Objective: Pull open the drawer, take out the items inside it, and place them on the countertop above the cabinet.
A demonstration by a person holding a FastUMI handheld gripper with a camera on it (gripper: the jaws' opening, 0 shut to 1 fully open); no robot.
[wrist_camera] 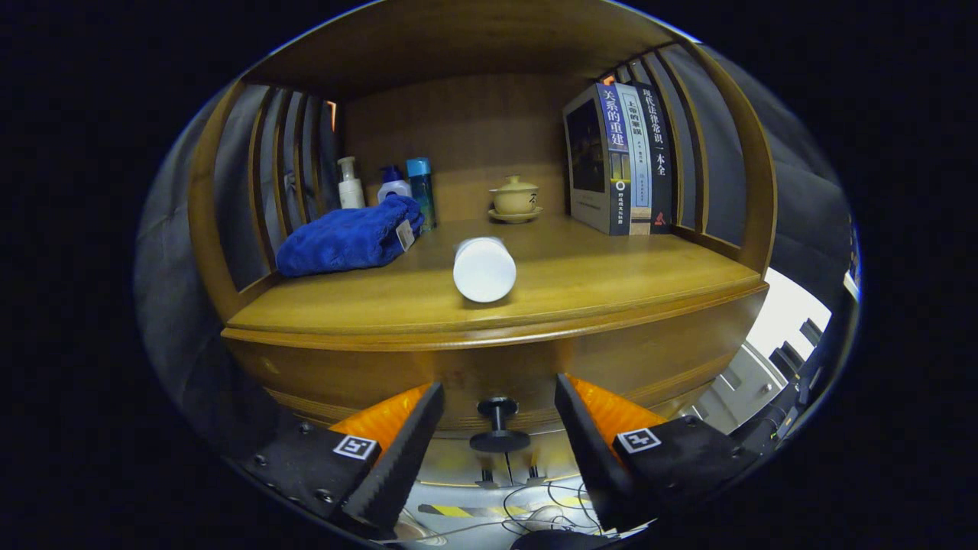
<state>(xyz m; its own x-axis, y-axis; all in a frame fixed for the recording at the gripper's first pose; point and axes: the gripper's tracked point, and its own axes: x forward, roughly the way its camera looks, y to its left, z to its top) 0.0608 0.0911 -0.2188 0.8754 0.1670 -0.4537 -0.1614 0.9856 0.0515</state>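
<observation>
A wooden cabinet faces me, its drawer front (489, 370) shut under the countertop (581, 286). The drawer's black knob (498, 424) sticks out between my two fingers. My gripper (500, 397) is open, one finger on each side of the knob, neither touching it. On the countertop a white cylinder (484, 269) lies on its side, its round end toward me. What is inside the drawer is hidden.
On the countertop, a blue towel (348, 238) lies at the left with bottles (390, 187) behind it. A small lidded teacup (515, 198) stands at the back and books (623, 156) stand upright at the right. Wooden slats wall both sides.
</observation>
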